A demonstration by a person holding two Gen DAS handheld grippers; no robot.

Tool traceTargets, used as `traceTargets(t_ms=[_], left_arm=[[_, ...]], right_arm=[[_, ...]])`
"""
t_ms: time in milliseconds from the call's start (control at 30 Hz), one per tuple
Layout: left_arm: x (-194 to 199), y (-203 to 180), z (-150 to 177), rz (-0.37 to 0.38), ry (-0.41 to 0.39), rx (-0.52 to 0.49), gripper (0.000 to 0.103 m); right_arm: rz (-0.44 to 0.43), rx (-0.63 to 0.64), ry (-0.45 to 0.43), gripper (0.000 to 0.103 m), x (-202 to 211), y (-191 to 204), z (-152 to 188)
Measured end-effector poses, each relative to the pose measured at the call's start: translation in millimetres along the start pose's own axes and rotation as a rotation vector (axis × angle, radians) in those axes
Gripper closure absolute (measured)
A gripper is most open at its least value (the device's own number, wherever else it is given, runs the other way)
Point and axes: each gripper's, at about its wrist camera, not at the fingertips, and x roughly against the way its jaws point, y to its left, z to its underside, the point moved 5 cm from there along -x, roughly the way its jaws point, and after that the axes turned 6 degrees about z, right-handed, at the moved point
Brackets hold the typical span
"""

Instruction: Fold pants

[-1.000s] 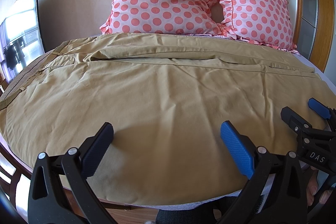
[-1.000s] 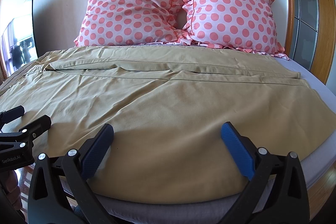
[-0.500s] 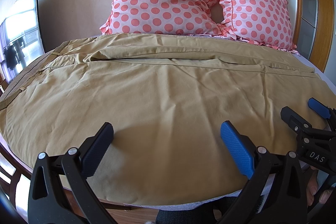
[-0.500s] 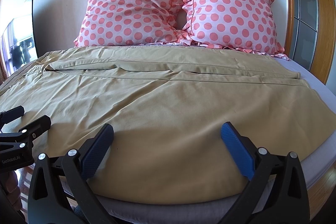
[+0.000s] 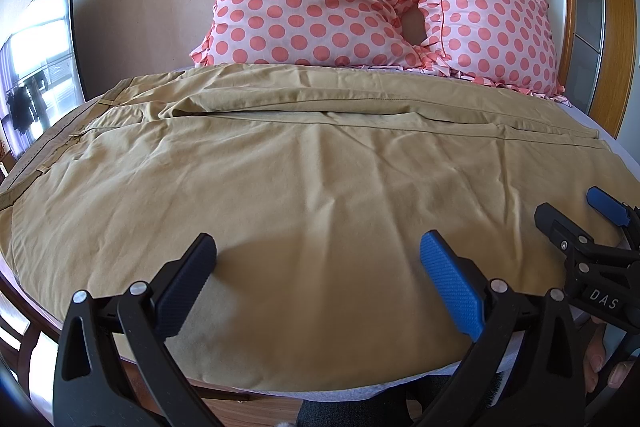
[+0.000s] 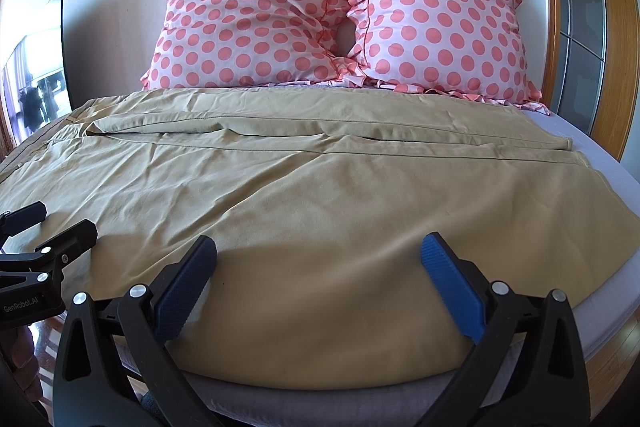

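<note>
Nearest the cameras, the left gripper (image 5: 316, 283) and the right gripper (image 6: 318, 285) hover side by side over the near edge of the pants (image 5: 320, 187), each with its jaws spread wide and pinching nothing. Neither seems to touch the cloth, though the fisheye view makes that hard to judge.

Beyond them, the tan pants lie spread flat across the bed (image 6: 592, 163), waistband (image 5: 44, 151) toward the left and leg hems toward the right. One leg lies near and the other far, and a long seam and a shallow fold run left to right between them. At the far end, two pink polka-dot pillows (image 6: 340, 19) lean against the wall.

No fold looks made yet, so this reads as the approach before the first grasp. The next move likely calls for both grippers to drop to the near edge, close on the cloth at two well-spaced points, then lift and carry the near leg over onto the far one.
</note>
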Motion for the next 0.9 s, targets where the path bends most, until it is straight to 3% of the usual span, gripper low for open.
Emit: traceTargets(t_ms=[467,567,733,900], left_arm=[[0.1,0.0,-0.1,0.000,-0.001,-0.001,0.002],[-0.6,1.2,-2.1,0.017,0.023,-0.004,0.002],[-2.0,12.8,-20.4,0.055,0.048,0.021,0.002],[-5.3,35.4,-56.0,0.032,0.011,0.071,0.002]], right_arm=[[-0.001,0.001,0.000,0.001,0.0,-0.7,-0.4],[-0.019,0.005,0.042,0.001,-4.3,-5.0,-7.9],[0.064,-0.099,-0.005,0.001,-13.7,-66.7,-75.0],[0.203,-0.288,0.109,0.001,-77.7,-159.6,-139.7]])
